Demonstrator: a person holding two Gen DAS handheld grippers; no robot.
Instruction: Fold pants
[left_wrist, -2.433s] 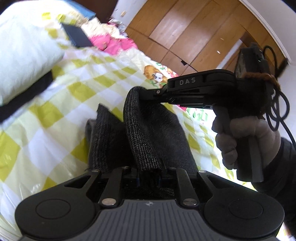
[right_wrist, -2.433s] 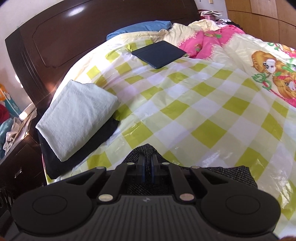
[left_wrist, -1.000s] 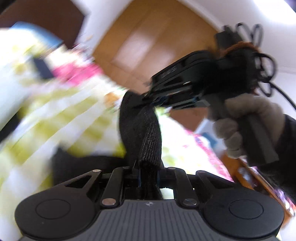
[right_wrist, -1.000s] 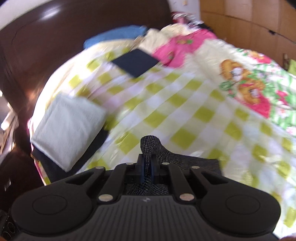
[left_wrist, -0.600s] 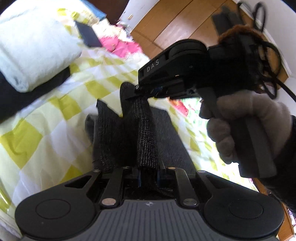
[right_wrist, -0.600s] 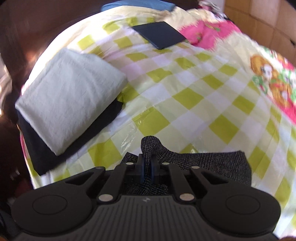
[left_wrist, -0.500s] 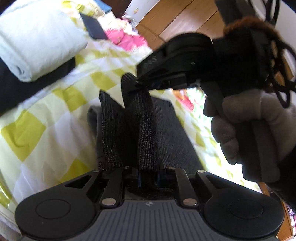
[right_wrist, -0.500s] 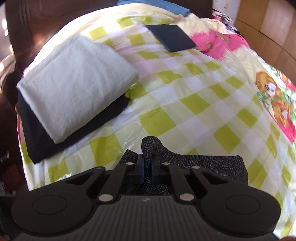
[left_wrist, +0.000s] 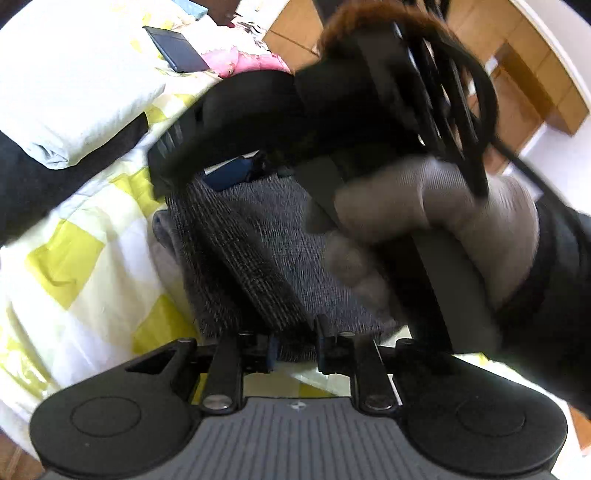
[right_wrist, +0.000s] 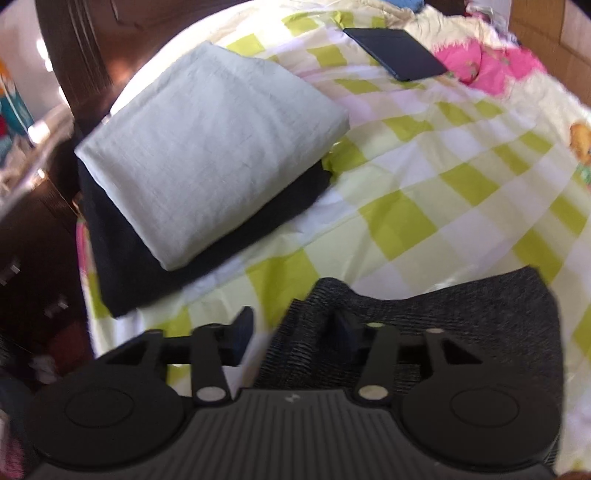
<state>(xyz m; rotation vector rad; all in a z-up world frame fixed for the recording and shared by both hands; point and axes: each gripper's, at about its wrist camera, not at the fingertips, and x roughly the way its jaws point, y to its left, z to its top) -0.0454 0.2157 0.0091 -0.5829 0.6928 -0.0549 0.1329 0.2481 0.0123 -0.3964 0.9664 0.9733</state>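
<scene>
The dark grey knit pants (left_wrist: 266, 251) lie folded in a thick bundle on the checked bedspread (left_wrist: 74, 266); they also show in the right wrist view (right_wrist: 443, 314). My left gripper (left_wrist: 294, 349) is open, its jaws parted a little around the near edge of the bundle. My right gripper (right_wrist: 291, 332) is open wide, jaws either side of the bundle's raised corner. In the left wrist view the right gripper's body and gloved hand (left_wrist: 436, 214) hang over the pants.
A folded pale cloth (right_wrist: 210, 147) on a folded black garment (right_wrist: 155, 266) lies left of the pants near the bed edge. A dark flat case (right_wrist: 395, 53) and pink bedding (right_wrist: 487, 66) lie farther back. Dark headboard (right_wrist: 92, 48) at left.
Both grippers were shut on the pants' fold and held it up. They lowered the bundle onto the bed and both opened. The fold now rests on the bundle.
</scene>
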